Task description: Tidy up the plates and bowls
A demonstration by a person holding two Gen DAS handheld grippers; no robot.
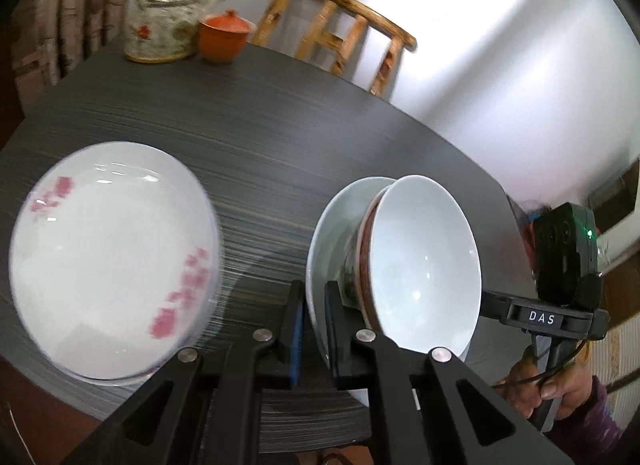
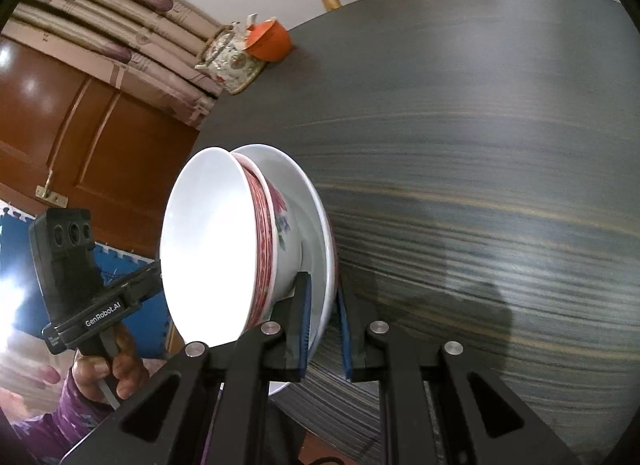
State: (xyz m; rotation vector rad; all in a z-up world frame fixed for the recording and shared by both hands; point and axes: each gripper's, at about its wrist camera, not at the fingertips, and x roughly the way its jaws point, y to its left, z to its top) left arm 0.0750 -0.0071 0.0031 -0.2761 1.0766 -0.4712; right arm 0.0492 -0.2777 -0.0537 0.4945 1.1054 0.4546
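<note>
A plain white plate (image 1: 328,233) carries a white bowl (image 1: 424,257) with a red band and flowers on its outside. My left gripper (image 1: 314,317) is shut on the plate's near rim. In the right wrist view the same plate (image 2: 316,233) and bowl (image 2: 212,245) appear, and my right gripper (image 2: 324,329) is shut on the opposite rim. The plate seems raised a little off the dark table (image 1: 280,137), with a shadow under it. A second white plate with pink flowers (image 1: 112,261) lies on the table to the left.
A flowered teapot (image 1: 160,21) and an orange lidded cup (image 1: 224,37) stand at the table's far edge, with a wooden chair (image 1: 340,33) behind. A wooden door (image 2: 92,137) and blue floor mats (image 2: 24,293) lie beyond the table's left side.
</note>
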